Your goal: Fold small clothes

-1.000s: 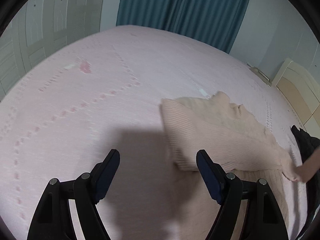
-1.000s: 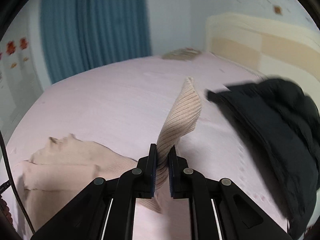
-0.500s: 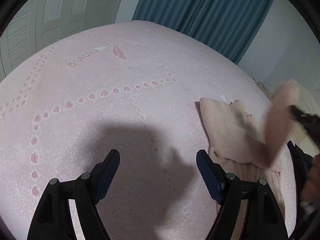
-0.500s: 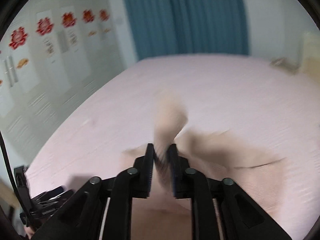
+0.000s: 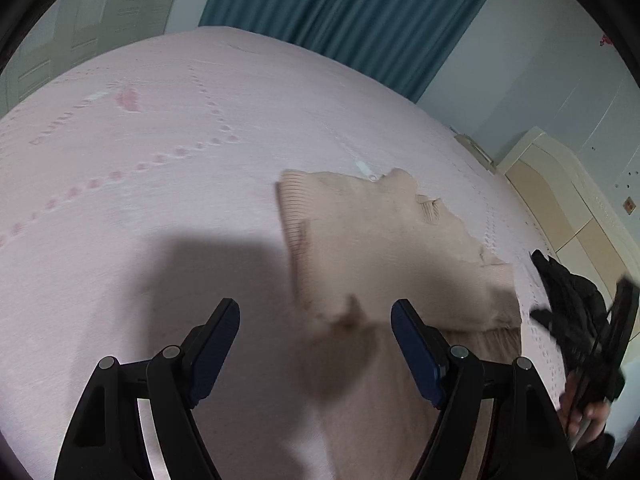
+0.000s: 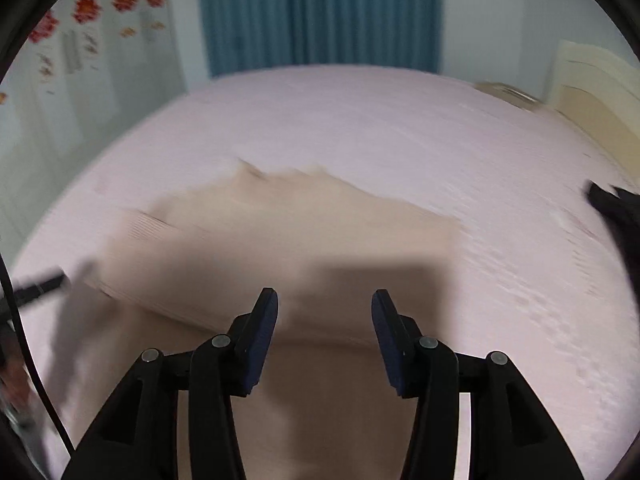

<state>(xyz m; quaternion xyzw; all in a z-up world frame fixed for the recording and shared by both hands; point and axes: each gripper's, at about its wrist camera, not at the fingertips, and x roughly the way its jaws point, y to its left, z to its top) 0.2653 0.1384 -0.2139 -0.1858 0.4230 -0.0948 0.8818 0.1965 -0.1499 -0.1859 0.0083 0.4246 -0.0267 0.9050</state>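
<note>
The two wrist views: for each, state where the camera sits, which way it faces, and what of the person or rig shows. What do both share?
Left wrist: on the left gripper, angled down at the beige sweater; a hand at right.
Right wrist: on the right gripper, jaws opening, nothing between.
Shared: sweater, pink bed, black garment, teal curtain.

Motion blur smears the right wrist view, so we cannot read the beige sweater (image 6: 288, 232) edges. Far right, the black garment (image 6: 616, 208) is cut off by the frame; a hand (image 5: 588, 412), perhaps gripping the right gripper, blurs.
</note>
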